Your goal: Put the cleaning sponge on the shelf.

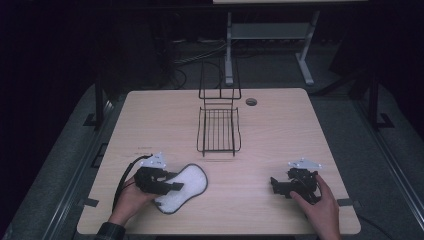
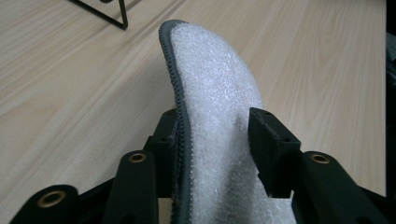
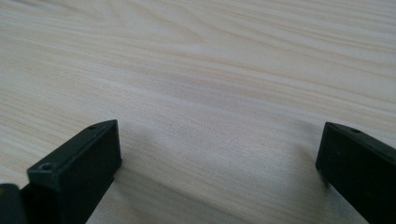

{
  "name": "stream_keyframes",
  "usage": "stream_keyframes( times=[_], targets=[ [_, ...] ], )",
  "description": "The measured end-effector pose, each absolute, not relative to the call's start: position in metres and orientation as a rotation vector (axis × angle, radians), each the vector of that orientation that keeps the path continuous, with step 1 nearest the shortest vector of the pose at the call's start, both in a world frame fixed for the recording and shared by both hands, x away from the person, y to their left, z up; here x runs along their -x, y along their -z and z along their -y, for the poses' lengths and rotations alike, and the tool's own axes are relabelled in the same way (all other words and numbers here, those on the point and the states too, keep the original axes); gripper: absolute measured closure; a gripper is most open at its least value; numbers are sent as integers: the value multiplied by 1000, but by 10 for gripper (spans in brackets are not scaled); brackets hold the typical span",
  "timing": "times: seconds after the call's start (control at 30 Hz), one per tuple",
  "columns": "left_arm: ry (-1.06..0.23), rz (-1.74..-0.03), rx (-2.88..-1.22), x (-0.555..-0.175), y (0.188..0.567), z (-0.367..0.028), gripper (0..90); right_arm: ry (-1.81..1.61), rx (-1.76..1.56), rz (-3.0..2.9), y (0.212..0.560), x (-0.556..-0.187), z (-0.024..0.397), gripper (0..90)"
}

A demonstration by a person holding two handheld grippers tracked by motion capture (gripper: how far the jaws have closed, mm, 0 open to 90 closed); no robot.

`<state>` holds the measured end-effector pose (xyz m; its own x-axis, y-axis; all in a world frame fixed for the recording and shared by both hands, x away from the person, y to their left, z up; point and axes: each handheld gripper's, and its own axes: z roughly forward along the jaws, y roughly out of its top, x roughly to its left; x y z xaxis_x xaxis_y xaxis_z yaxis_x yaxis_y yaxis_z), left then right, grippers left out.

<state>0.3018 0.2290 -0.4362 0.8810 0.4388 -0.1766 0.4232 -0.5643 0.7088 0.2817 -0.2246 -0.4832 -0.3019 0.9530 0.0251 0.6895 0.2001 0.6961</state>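
Two grippers: both sit at the near edge of the table (image 1: 280, 115), one in each of the person's hands.
Left gripper (image 1: 176, 186): its jaws straddle the heel end of a fleecy white insole (image 1: 184, 186); in the left gripper view one jaw touches the grey stitched edge (image 2: 180, 98) while the other stands just off the fleece, so the clamp does not look finished.
Insole: it lies flat on the near left part of the table, toe end pointing toward the middle.
Right gripper (image 1: 274, 186): jaws wide apart over bare wood, holding nothing.
Step in hand: taking hold of the insole, I judge.
Next move: likely pinch firmly, then lift without letting the soft sole fold or slip.
Wire rack (image 1: 218, 131): stands farther back at the middle of the table, well apart from the insole, perhaps its destination.
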Motion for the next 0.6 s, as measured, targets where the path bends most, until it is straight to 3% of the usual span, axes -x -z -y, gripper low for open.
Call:
stream_keyframes(
  times=[0.6],
  targets=[
    [33, -611, -2151, -297, 419, -229, 761, -860, -1531, -2068, 483, -282, 225, 0]
  ],
)
